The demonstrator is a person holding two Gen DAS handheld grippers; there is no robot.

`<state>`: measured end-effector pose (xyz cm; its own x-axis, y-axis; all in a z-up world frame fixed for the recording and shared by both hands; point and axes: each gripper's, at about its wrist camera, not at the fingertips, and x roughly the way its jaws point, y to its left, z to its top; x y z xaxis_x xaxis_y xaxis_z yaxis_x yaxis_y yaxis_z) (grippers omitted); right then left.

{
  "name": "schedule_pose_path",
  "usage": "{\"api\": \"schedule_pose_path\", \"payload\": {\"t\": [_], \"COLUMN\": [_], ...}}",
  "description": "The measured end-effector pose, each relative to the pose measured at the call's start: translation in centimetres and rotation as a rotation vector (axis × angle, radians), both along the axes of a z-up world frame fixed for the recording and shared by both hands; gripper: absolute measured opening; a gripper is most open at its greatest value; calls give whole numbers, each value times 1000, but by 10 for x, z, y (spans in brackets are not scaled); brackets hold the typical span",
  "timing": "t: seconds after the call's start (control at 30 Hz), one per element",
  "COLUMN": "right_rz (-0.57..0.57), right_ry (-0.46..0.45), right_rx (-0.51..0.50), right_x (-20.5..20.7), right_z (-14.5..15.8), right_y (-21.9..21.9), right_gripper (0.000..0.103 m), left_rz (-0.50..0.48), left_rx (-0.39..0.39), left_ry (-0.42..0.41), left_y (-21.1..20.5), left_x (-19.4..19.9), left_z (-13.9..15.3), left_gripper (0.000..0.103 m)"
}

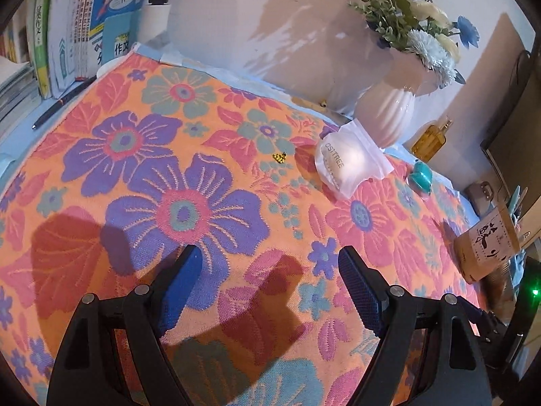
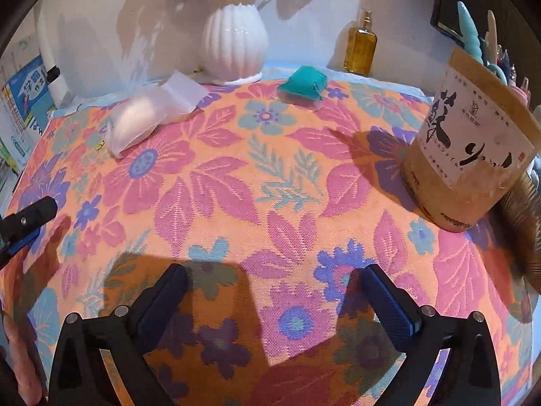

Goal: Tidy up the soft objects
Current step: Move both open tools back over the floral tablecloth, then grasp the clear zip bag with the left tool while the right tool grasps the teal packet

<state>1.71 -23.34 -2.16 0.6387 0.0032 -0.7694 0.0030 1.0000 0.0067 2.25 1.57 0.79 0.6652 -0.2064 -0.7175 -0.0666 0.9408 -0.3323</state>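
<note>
A flowered orange, pink and purple towel [image 1: 189,176] [image 2: 257,182] lies spread flat over the table. On its far side rest a white translucent pouch [image 1: 348,162] [image 2: 152,111] with a soft white pad inside and a teal soft item [image 1: 422,176] [image 2: 304,83] in clear wrap. My left gripper [image 1: 270,253] hovers open over the towel's near part, with nothing between its blue pads. My right gripper [image 2: 274,272] is open too, low over the towel and empty. One finger of the left gripper [image 2: 33,215] shows at the left edge of the right wrist view.
A white ribbed vase [image 1: 385,108] [image 2: 235,47] with flowers stands by the back wall, beside an amber bottle [image 1: 431,140] [image 2: 360,45]. A brown cardboard tub [image 2: 466,155] [image 1: 487,247] holds tools at the right. Books [image 1: 84,23] and a pen [image 1: 61,103] are at the left. A small gold trinket [image 1: 279,157] lies on the towel.
</note>
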Motion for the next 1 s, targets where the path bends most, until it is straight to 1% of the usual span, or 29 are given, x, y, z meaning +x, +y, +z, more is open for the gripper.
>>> {"api": "schedule_pose_path", "payload": {"t": [0.07,0.17,0.27,0.6,0.63,0.73,0.77,0.8,0.83,0.87,0.9,0.93,0.97,1.0], "right_rz": [-1,-2,-1,0,1,17,30,52,83,107,130,151,166,170], "right_ry": [4,3,3,2,4,19,30,39,50,59,74,101,143,186], "right_rx": [21,11,11,9,10,18,17,14,7,5,5,5,5,5], "right_x": [1,2,2,2,2,1,-1,-5,-10,-15,-19,-22,-22,-20], "right_z": [0,0,0,0,0,-1,-1,-1,-1,-2,-2,-1,0,1], "right_y": [-4,-3,-2,-2,-2,-3,-2,-2,-2,-3,-4,-5,-6,-7], "right_gripper": [103,103,103,103,103,103,103,103,103,103,103,103,103,103], "left_rz": [-1,-10,-21,-21,-23,-52,-78,-96,-117,-148,-165,-172,-176,-187], "left_rx": [20,66,93,97,98,101,109,134,187,269,333,363,352,320], "left_ry": [4,8,5,12,17,43,59,71,83,109,134,141,153,169], "left_y": [-2,-7,-12,-13,-13,-14,-16,-19,-25,-34,-41,-45,-46,-45], "left_x": [1,4,4,6,7,9,10,10,10,11,11,10,10,11], "left_z": [0,1,2,1,0,-1,-3,-4,-5,-7,-8,-7,-3,1], "left_gripper": [82,83,83,83,84,96,103,102,102,102,102,102,102,102]}}
